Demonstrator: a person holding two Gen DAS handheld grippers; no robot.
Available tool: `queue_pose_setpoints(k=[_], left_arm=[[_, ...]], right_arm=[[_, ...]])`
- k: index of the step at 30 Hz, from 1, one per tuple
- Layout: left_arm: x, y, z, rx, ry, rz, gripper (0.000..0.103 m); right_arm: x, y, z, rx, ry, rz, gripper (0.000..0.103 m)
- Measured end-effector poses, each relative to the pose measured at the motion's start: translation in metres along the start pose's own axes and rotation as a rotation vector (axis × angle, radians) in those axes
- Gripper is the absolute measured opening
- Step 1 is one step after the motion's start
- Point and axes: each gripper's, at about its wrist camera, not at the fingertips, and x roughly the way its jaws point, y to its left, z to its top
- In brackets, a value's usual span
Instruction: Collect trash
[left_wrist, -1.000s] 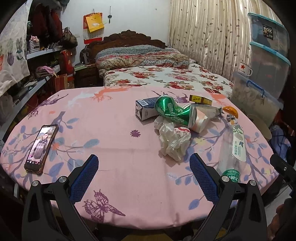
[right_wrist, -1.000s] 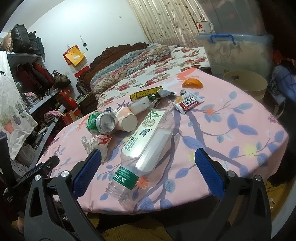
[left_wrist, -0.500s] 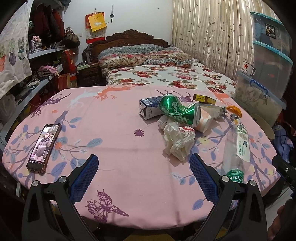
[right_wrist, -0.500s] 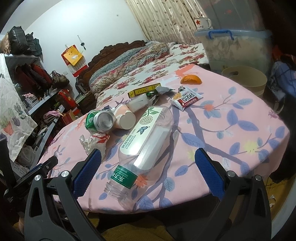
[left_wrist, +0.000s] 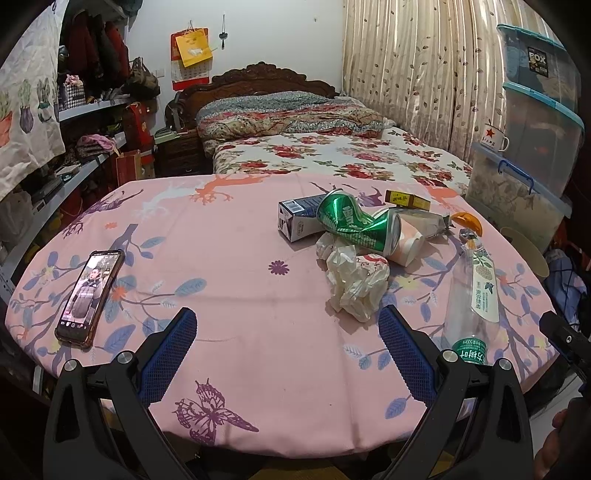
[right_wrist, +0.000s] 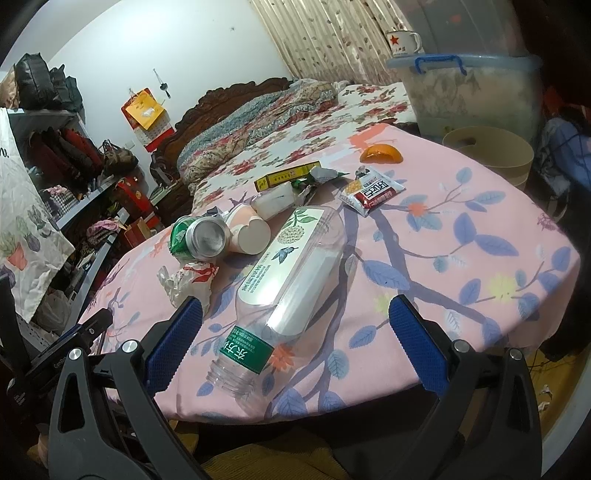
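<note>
- Trash is lying clustered on the right half of the pink tablecloth (left_wrist: 229, 236): clear plastic bottle (right_wrist: 291, 266) on its side, capless, neck pointing toward the near edge; crushed green can (left_wrist: 356, 221) resting on the paper cup (right_wrist: 247, 234) and crumpled tissue (left_wrist: 356, 286).
- Further back, the blue-white carton (left_wrist: 297, 218), yellow box (right_wrist: 286, 177), red snack wrapper (right_wrist: 373, 192) and orange peel (right_wrist: 382, 154) are sitting apart from one another.
- Step in hand, as judged: approach before the first pick; nothing is being carried.
- Right gripper (right_wrist: 295, 332) is hanging spread wide and empty, its blue pads flanking the bottle's neck end without touching it.
- Left gripper (left_wrist: 286, 349) is equally spread and empty, hovering over bare cloth, tissue just beyond its right pad.
- Next move probably calls for advancing the right gripper and closing across the bottle; its smooth round body may be rolling or slipping.
- Beige bin (right_wrist: 491, 155) is standing beyond the far table edge, a likely drop point.
- Phone (left_wrist: 90, 295), lit, is lying at the left; not trash.
</note>
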Motion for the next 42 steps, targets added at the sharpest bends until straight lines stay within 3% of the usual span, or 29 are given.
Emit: queue_pose_setpoints(k=[31, 42], left_arm=[[-0.026, -0.007, 0.003, 0.043, -0.135, 0.032, 0.094], [-0.027, -0.009, 0.002, 0.050, -0.140, 0.029, 0.094]], right_arm=[[0.000, 0.007, -0.002, -0.010, -0.004, 0.008, 0.100], [-0.001, 0.008, -0.001, -0.009, -0.004, 0.008, 0.099]])
